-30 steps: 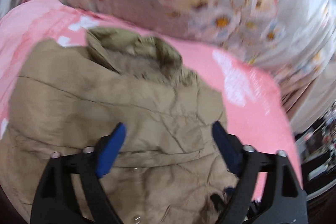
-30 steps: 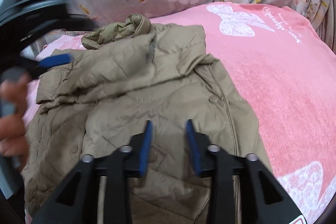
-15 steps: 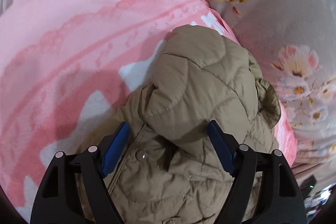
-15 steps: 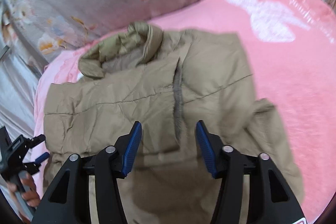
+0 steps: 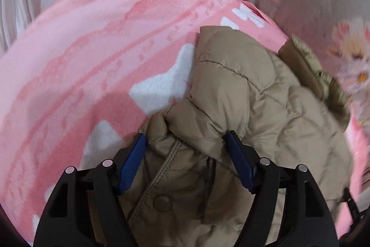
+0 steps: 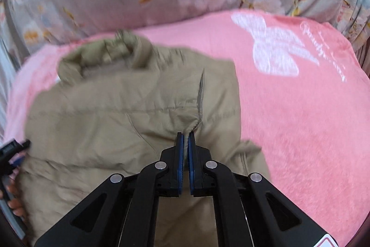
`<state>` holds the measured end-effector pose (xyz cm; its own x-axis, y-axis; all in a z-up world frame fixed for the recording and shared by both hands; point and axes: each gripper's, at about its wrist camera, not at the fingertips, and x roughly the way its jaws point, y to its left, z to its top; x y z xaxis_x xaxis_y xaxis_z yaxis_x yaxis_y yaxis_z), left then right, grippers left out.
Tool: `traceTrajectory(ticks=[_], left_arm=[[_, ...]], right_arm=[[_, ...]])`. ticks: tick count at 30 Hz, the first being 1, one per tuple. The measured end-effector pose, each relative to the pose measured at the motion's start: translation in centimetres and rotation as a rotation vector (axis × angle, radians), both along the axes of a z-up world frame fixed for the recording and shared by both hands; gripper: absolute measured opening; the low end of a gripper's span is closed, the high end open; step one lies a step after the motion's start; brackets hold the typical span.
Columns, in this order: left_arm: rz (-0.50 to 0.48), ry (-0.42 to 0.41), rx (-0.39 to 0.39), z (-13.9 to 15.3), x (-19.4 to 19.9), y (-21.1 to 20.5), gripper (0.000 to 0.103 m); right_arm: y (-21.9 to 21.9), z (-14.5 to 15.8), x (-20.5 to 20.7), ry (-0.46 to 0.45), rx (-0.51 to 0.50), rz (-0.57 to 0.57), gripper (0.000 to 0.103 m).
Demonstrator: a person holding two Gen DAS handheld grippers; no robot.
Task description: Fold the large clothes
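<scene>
Khaki quilted jacket (image 6: 111, 122) on pink blanket (image 6: 300, 119). Right claw (image 6: 185, 138) pinches jacket fold; left claw (image 5: 185, 142) wide, straddling jacket edge.

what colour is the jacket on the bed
Khaki tan jacket, quilted; shows best in the right wrist view.

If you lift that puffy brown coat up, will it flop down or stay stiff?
Probably flop: the coat already bunches where the right gripper pinches it. It looks light for its size, being puffy and quilted. Its smooth cloth might slip.
</scene>
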<state>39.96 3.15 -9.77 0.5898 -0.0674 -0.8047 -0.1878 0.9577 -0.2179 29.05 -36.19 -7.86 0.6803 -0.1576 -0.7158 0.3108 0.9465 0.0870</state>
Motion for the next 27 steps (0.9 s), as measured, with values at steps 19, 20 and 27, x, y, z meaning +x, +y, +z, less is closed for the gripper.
traceTrajectory(ticks=[19,20,27], left_arm=[[-0.185,-0.208,0.307,8.3,-3.5,-7.1,0.069],[-0.192,-0.214,0.314,8.4,-3.3,-8.1,0.068],[-0.21,-0.158,0.378,4.2,-1.0,-11.9,0.068]], right_arm=[[6.4,6.7,-1.5,-0.139,-0.05,0.108,0.019],[7.2,6.4,-0.6,-0.128,-0.039,0.124,0.019],[11.0,0.8,3.2,-0.012,-0.013,0.164,0.019]])
